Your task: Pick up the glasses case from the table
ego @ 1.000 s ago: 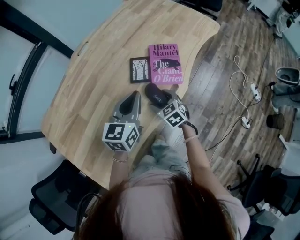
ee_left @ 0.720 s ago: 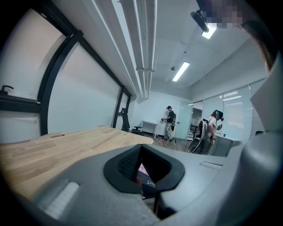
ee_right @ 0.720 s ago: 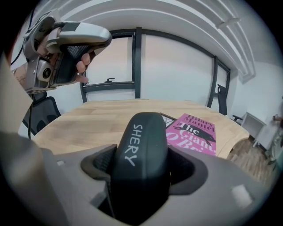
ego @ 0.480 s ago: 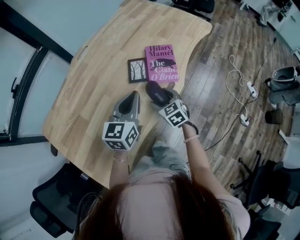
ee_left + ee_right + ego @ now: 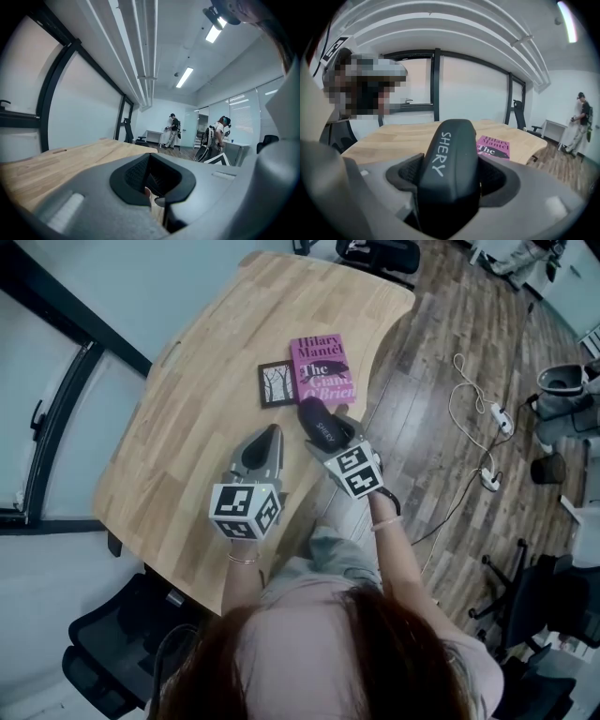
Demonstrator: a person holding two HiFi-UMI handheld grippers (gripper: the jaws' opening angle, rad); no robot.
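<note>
The glasses case is dark, rounded and marked "SHERY". My right gripper is shut on it and holds it above the wooden table, just in front of the pink book. In the right gripper view the glasses case fills the space between the jaws of the right gripper and sticks out past them. My left gripper hovers over the table to the left of the case, jaws together and empty. In the left gripper view the left gripper points across the tabletop.
A pink paperback lies on the table beyond the case, with a small black-framed tree picture at its left. The table's curved edge runs to the right, with wooden floor and cables beyond. Office chairs stand around. People stand far off.
The right gripper with the case has edged up and slightly forward, toward the book's near edge. The left gripper has kept its place.
</note>
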